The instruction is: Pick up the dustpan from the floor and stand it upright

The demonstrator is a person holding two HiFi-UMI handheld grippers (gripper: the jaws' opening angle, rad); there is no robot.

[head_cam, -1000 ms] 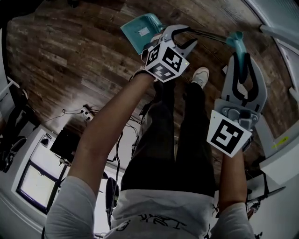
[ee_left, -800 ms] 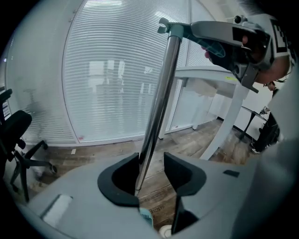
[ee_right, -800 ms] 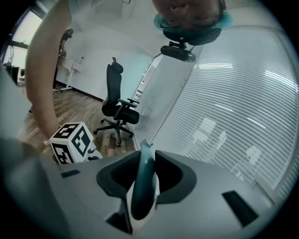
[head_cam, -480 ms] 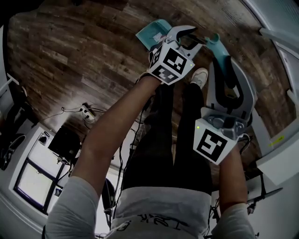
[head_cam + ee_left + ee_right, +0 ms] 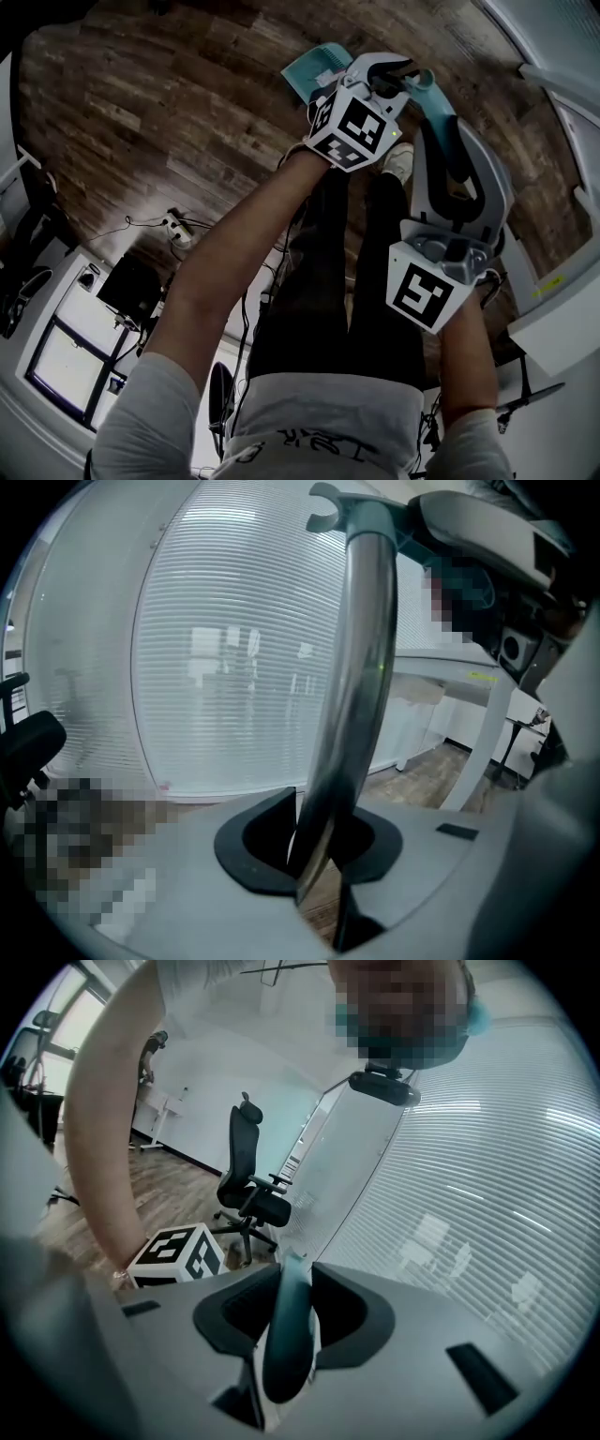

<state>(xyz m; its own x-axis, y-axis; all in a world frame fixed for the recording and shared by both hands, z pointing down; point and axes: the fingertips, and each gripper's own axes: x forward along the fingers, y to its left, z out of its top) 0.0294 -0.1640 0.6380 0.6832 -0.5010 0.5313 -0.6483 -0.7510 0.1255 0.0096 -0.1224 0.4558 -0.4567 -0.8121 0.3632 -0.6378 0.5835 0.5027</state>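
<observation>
The person stands over a dark wood-plank floor, both arms stretched forward, with a long-handled dustpan held between the two tools. Its teal pan shows just beyond the left hand, above the boards; from the head view I cannot tell whether its lip touches them. The left tongs are closing on the dustpan's metal shaft, which already sits between the pads with both sides against it and rises steeply out of the jaws towards a hooked teal end. The right tongs are clenched on the teal grip at the top of that shaft, the rounded end of the grip wedged tight between the two dark pads. The two tools sit near each other, the left one farther from the person and closer to the pan. From the right gripper view, the left tool's marker cube shows just beside the person's bare forearm, with a black office chair on the floor behind. White slatted blinds fill the background past the shaft. Below the hands are the person's dark trousers and one pale shoe.
</observation>
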